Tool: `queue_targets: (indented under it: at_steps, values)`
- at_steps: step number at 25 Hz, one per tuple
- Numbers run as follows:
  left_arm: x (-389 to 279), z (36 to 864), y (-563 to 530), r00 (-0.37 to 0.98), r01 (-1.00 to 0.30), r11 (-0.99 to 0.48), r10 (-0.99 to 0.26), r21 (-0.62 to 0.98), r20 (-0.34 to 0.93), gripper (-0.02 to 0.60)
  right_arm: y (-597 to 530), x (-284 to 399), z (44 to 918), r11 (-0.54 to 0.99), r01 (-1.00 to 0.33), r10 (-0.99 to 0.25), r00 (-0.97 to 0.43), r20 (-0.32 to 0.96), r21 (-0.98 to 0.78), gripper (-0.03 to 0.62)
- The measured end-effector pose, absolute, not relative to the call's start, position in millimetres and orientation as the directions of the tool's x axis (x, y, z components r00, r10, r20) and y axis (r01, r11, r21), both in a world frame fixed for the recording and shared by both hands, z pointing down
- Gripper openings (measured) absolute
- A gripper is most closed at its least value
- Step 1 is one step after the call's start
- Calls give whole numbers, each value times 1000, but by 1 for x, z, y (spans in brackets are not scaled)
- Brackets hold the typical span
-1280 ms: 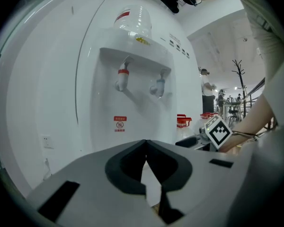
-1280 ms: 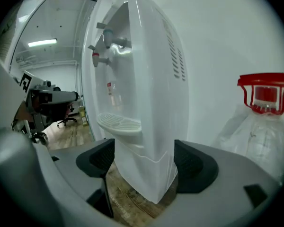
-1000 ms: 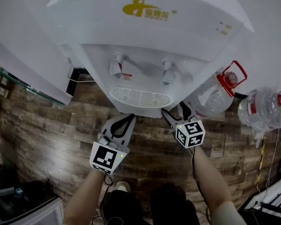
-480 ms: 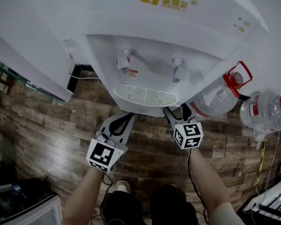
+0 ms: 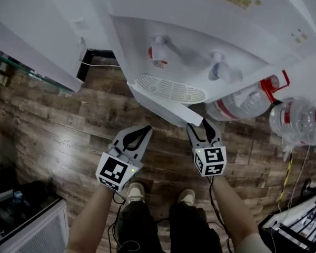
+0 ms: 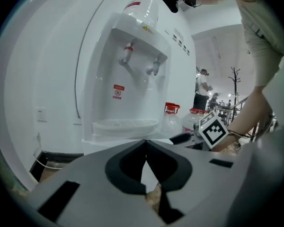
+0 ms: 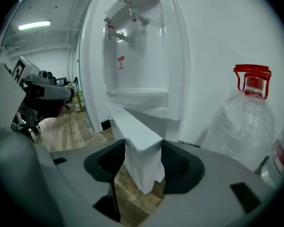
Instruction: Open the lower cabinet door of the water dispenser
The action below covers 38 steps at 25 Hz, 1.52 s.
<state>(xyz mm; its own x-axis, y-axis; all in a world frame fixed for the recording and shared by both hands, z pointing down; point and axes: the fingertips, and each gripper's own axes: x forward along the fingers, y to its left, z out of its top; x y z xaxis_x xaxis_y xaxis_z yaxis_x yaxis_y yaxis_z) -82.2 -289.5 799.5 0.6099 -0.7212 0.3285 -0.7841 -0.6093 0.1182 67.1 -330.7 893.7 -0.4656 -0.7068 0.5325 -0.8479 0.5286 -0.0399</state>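
**Head view, read left to right.** Wooden floor (image 5: 47,125) fills the lower field.

- **Left claw** (image 5: 145,130): it hangs over the floor, below and just left of the dispenser's front. Its jaws are together at the tips with nothing between them (the left gripper view shows the two dark pads meeting in a point, with bare floor beneath).
- **Water dispenser** (image 5: 200,25): the white body occupies the top centre. Two taps (image 5: 158,51) sit above an oval drip grille (image 5: 171,90).
- **Lower cabinet door** (image 5: 160,105): it sits directly under the grille and stands ajar. Its top edge runs from beneath the grille's left side outward to the right claw.
- **Right claw** (image 5: 199,126): its jaws have just been closing and are clamped on the door's free edge. In the right gripper view the white panel (image 7: 139,141) fills the gap between the pads, one pad against each face.
- **Water bottles** (image 5: 242,104): two clear bottles with red tops stand at far right, the nearer one just beside the dispenser's right flank.
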Motion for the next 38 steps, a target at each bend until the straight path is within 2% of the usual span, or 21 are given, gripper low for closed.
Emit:
queue_targets:
  at_steps: [6,17,22,25,28,31,34,35,37,38]
  values:
    - [-106,812,-258,562,-820,-547,-717,168,412,6,-272,34,898,600,-786,-577,-555,600,-150,204]
    - [-189,817,-183,437,-897,-402,-735,186,519,6,-187,-92,900,696,-660,-349,-655,671,-282,222]
    - [-226,818,-165,387,-919,-357,-745,166,542,6,-167,-155,897,748,-590,-281,-698,659,-305,193]
    - [-250,818,-161,360,-931,-331,-751,157,553,6,-163,-181,895,748,-572,-253,-716,651,-338,206]
    - [-267,813,-159,341,-939,-304,-757,161,558,6,-154,-205,890,802,-475,-162,-756,634,-362,245]
    - [-273,808,-161,329,-943,-292,-754,159,568,6,-154,-213,881,824,-415,-100,-776,623,-386,245]
    - [-272,797,-163,327,-944,-283,-748,168,578,6,-154,-200,864,813,-438,-116,-769,629,-385,238]
    - [-269,791,-164,331,-943,-286,-747,171,576,6,-154,-192,856,808,-450,-130,-765,631,-380,226]
    - [-260,777,-168,344,-938,-302,-747,171,569,6,-155,-172,838,798,-479,-164,-757,632,-367,153]
    - [-254,768,-170,352,-935,-311,-746,172,565,6,-156,-161,828,793,-494,-182,-749,637,-356,143]
